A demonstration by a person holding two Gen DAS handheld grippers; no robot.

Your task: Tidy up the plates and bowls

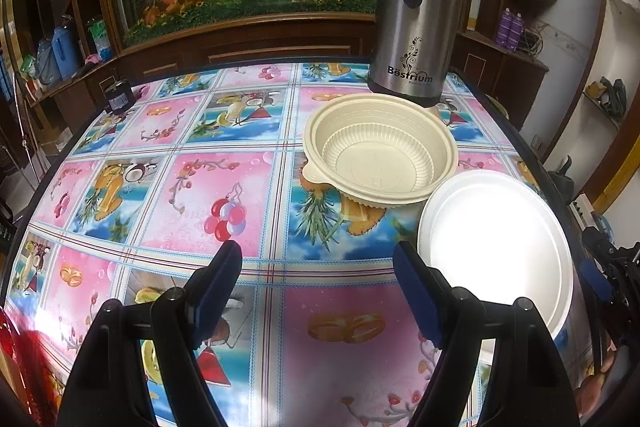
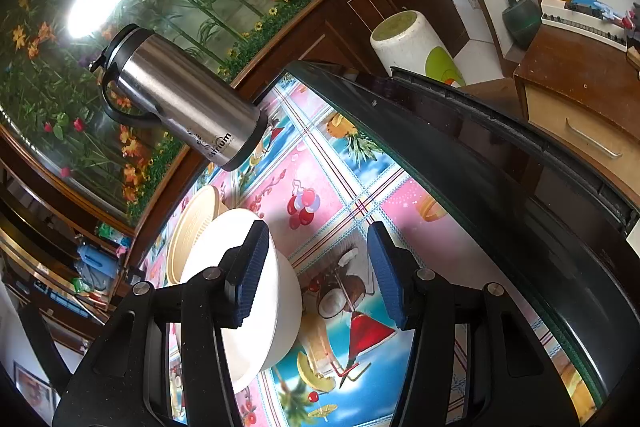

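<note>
- The left gripper [image 1: 318, 267] hangs over the patterned tablecloth [image 1: 224, 195] with its jaws standing well apart and nothing between them, only the printed cloth below.
- A cream plastic bowl [image 1: 380, 147] with a ribbed inner wall sits on the table ahead of the left gripper and to its right, clear of both fingers; a small tab handle sticks out on its near-left rim.
- A white foam plate [image 1: 496, 239] lies just to the right of the left gripper's right finger, its rim close beside the blue pad; whether they touch I cannot tell. The plate's far edge overlaps the cream bowl's near rim in this view.
- A steel vacuum flask [image 1: 416, 19] with a black handle stands upright behind the bowl, near the table's far edge.
- A small dark jar [image 1: 119, 97] stands at the far-left edge of the table, well apart from the dishes.
- In the right wrist view, the right gripper [image 2: 316, 267] has its jaws apart and empty, with the tablecloth showing in the gap.
- The white plate [image 2: 280, 291] lies under and beside the right gripper's left finger [image 2: 248, 267], outside the gap, and the cream bowl [image 2: 192, 227] lies beyond it.
- The flask [image 2: 188, 99] stands farther back, beyond the bowl.
</note>
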